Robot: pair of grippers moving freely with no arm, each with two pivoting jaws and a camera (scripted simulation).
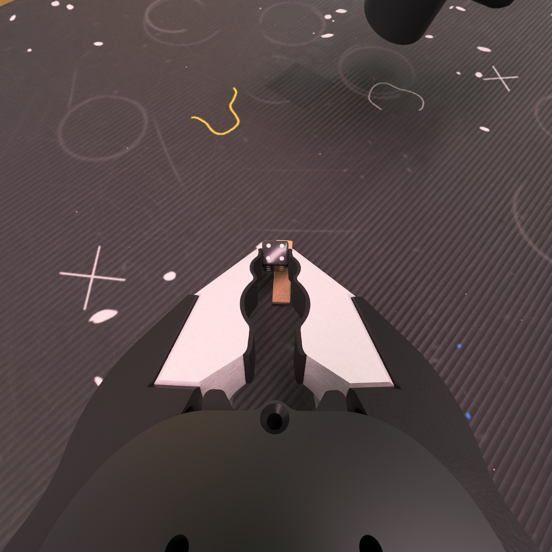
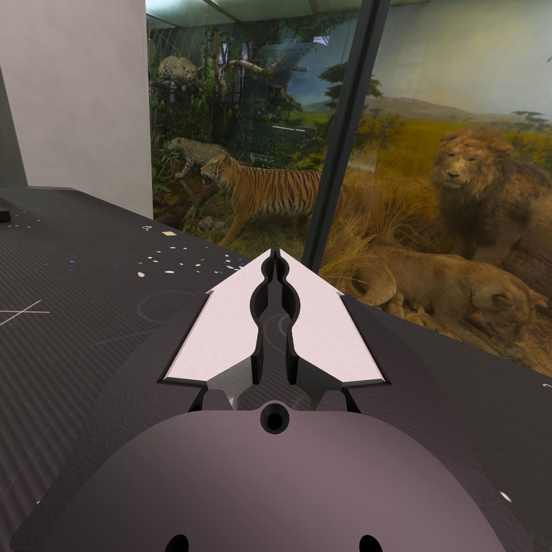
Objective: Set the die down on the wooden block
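In the left wrist view, my left gripper (image 1: 275,254) is shut on a small black die (image 1: 275,254) with white pips, held between its fingertips. Below and just beyond the die lies a thin, narrow wooden block (image 1: 281,290) on the dark mat; part of it is hidden behind the die. I cannot tell whether the die touches the block. In the right wrist view, my right gripper (image 2: 274,252) is shut and empty, held above the table near its far edge. Neither die nor block shows there.
The dark ribbed mat (image 1: 388,239) bears chalk circles, crosses, white specks and a yellow squiggle (image 1: 221,119). A dark rounded body (image 1: 400,21) hangs at the top right of the left wrist view. Beyond the table edge (image 2: 433,331) stand a wall and an animal diorama.
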